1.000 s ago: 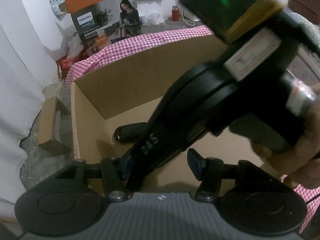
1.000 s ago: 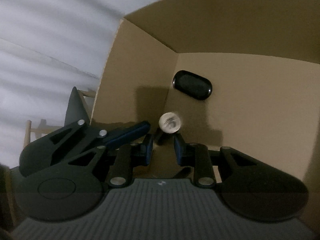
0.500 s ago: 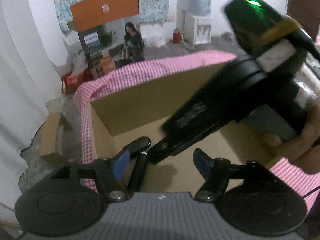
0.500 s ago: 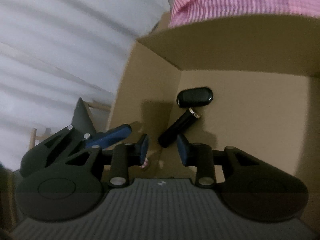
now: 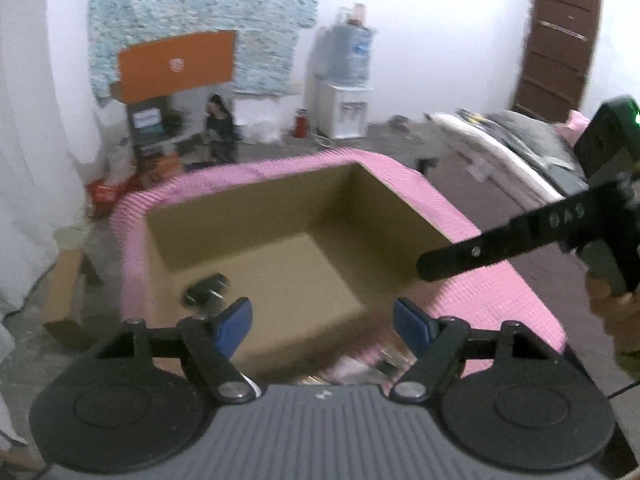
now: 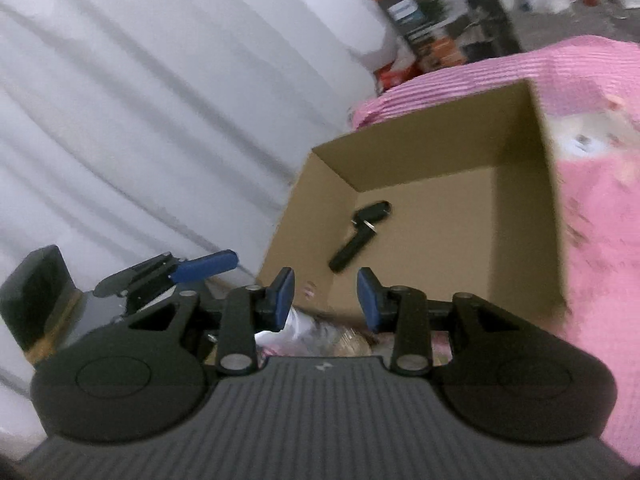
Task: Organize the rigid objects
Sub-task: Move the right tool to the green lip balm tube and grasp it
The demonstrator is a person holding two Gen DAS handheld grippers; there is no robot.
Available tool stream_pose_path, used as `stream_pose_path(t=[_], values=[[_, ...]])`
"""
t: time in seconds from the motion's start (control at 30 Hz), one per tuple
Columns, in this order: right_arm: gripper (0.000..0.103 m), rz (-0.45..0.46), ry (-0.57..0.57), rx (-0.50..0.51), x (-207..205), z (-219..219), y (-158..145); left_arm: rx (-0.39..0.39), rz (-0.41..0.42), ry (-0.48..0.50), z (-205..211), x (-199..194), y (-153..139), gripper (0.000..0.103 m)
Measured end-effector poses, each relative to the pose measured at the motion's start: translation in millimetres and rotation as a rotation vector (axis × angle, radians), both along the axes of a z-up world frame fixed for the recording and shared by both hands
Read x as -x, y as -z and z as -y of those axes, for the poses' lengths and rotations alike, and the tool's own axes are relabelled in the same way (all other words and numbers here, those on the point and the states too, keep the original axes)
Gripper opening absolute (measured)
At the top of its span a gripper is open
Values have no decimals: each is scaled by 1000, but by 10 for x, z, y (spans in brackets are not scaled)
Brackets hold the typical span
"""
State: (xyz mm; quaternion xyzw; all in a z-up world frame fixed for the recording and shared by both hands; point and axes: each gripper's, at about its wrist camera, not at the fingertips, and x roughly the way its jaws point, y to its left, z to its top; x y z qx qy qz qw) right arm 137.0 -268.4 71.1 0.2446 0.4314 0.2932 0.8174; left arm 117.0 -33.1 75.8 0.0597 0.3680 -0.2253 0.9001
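1. Left wrist view. Left tool (image 5: 322,322) hangs over the near rim of the cardboard box (image 5: 256,204), blue pads spread wide, nothing between them; the jaws have just been opening. The box sits on a counter under a pink checked cloth (image 5: 500,292). On the box floor, near its left wall, lie two dark rigid objects touching each other: a rounded black case (image 5: 206,286) and, partly hidden behind the left pad, a black cylindrical piece. Blur prevents closer identification.

2. Same view, right edge. The right tool's body (image 5: 520,236) crosses the frame above the cloth, outside the box, with a hand (image 5: 614,304) gripping its handle.

3. Right wrist view. Right tool (image 6: 326,300) points toward the box, pads a modest gap apart and empty; these jaws have also just been opening. Inside the box the black case (image 6: 376,212) and black cylinder (image 6: 352,246) lie end to end, forming a rough L near the far-left corner. The left tool's blue finger (image 6: 208,266) shows at lower left.

4. Progress, as judged. Two objects are in the box; neither tool carries anything. Below the pads, on the cloth at the box's near side, lies a blurred clutter of items (image 6: 320,330), which I take to be what remains to sort. Task looks early to midway.
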Motion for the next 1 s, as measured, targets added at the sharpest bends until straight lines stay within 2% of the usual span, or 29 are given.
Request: stream_pose_path(t=[0.13, 0.23, 0.37, 0.47, 0.53, 0.6, 0.67, 1.0], values=[[34, -35, 83, 51, 456, 155, 325, 20, -46, 71, 224, 218, 240, 79], [35, -69, 119, 114, 670, 150, 594, 6, -74, 138, 463, 376, 466, 77], [35, -93, 142, 198, 782, 110, 860, -19, -99, 209, 726, 504, 724, 68], [32, -92, 131, 249, 796, 97, 915, -42, -97, 224, 868, 531, 873, 58], [30, -87, 105, 279, 765, 39, 953, -43, -106, 226, 928, 521, 955, 55], [28, -89, 73, 306, 704, 7, 945, -43, -120, 224, 970, 504, 1022, 45], [26, -91, 48, 333, 634, -50, 1001, -49, -123, 222, 1012, 487, 1064, 41], [19, -112, -27, 366, 446, -146, 1190, -76, -126, 236, 1074, 441, 1144, 39]])
